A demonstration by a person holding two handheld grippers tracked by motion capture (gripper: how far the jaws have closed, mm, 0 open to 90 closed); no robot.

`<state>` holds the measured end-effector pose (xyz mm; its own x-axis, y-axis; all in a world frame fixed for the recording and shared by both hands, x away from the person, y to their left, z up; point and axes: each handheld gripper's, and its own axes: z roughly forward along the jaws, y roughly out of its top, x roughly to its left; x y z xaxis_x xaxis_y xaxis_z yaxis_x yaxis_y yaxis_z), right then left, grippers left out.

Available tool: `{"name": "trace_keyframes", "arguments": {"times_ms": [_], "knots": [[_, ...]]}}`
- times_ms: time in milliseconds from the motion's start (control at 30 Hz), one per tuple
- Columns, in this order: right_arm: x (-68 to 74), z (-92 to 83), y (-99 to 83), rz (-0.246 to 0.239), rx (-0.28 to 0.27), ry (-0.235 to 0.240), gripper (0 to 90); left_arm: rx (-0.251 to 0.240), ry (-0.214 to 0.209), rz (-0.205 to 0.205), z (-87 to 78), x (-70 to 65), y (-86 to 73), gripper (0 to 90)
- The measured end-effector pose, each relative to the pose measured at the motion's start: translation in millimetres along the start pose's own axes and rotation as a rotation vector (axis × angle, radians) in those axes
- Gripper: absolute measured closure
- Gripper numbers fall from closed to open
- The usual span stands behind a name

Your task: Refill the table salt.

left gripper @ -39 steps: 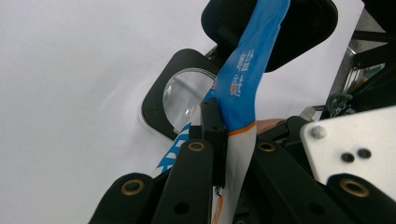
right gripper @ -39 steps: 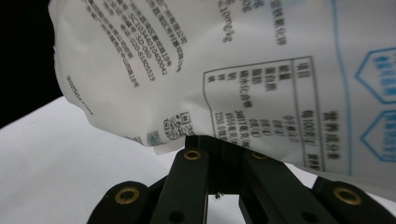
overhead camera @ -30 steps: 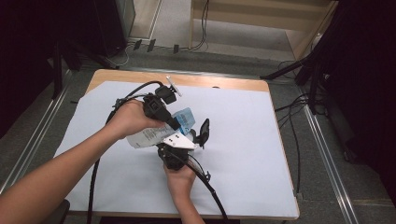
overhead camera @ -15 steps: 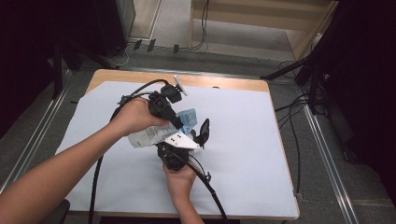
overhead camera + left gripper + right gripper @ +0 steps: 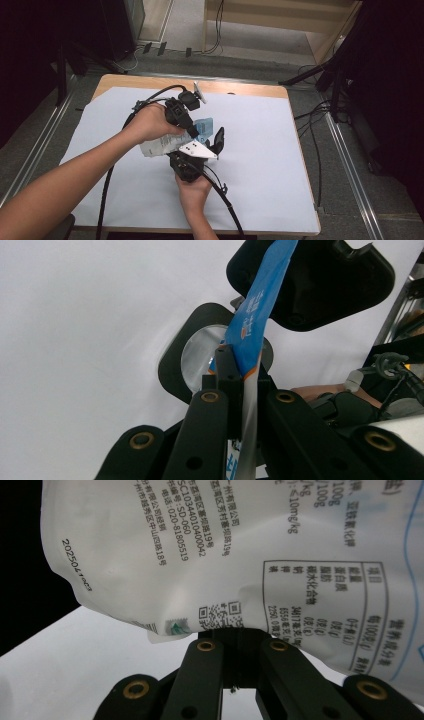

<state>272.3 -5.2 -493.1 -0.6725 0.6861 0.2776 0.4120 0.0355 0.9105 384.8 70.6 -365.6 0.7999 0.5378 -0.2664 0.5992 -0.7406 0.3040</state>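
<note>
A soft pouch (image 5: 159,145), white with black print and a blue end (image 5: 205,126), is held above the white-covered table (image 5: 260,150) between both grippers. My left gripper (image 5: 192,132) comes in from the left and is shut on the pouch's blue edge (image 5: 250,335); its jaws (image 5: 232,371) pinch the thin seam. From the near side, my right gripper (image 5: 189,149), with a grey plate on top, is shut on the lower edge of the white printed side (image 5: 225,570). Its jaws (image 5: 235,634) meet at that edge. Black parts of the right gripper (image 5: 310,280) stand behind the pouch.
The white sheet covers a wooden table whose far edge (image 5: 240,89) shows bare. Black cables (image 5: 225,197) (image 5: 106,187) trail from the grippers toward the near edge. Metal floor rails (image 5: 350,165) and more cables lie to the right of the table.
My left hand and its gripper have shifted slightly to the right with the pouch's blue end. The right hand has kept still, and both grips hold.
</note>
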Motion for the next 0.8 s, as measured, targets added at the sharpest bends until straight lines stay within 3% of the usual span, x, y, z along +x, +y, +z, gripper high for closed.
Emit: {"name": "trace_keyframes", "arguments": {"times_ms": [367, 600, 800], "knots": [[-0.2, -1.1, 1.0, 0.024, -0.016, 0.011, 90.0, 0.034, 0.007, -0.012, 1.2, -2.3, 7.7, 90.0], [1.2, 0.5, -0.4, 0.008, -0.014, 0.012, 90.0, 0.044, 0.005, -0.008, 2.3, -6.3, 10.3, 90.0], [3.7, 0.1, -0.4, 0.001, -0.013, 0.011, 90.0, 0.044, 0.023, -0.03, 1.3, -1.2, 10.5, 90.0]]}}
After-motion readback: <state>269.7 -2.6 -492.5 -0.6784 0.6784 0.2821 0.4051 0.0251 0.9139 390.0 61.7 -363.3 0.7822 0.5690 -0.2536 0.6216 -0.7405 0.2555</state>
